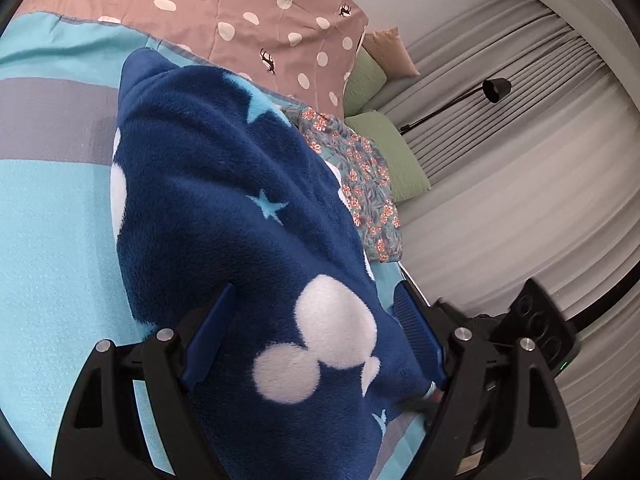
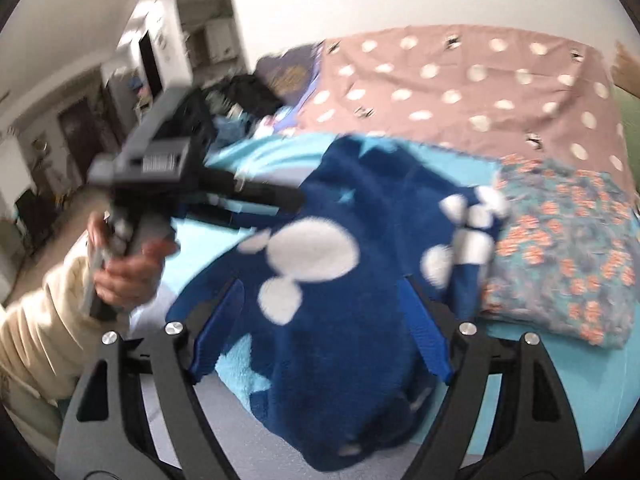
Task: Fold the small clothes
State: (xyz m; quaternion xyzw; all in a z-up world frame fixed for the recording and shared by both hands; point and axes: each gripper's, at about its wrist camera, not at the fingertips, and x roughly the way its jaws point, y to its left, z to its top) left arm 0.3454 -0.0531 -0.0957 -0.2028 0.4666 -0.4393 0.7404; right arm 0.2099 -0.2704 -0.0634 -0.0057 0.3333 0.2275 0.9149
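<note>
Both claws stand wide apart, the left claw (image 1: pixel 316 336) and right claw (image 2: pixel 320 328) straddling the blue fleece garment (image 1: pixel 240 200) on the bed (image 1: pixel 52 220).

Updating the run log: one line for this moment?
fleece over both grippers | left open | right open | floral piece folded beside

Soft, even daylight is filling both pictures, and the pale pleated curtain (image 1: pixel 500 184) is glowing bright in the left wrist view, where everything is looking sharp. The right wrist view is smearing with motion blur, so the fluffy dark blue garment with white blobs (image 2: pixel 332 280) and the grey handheld gripper on the left (image 2: pixel 160 168) are looking fuzzy. Both round pictures are bending at the edges and going black in the corners.
</note>
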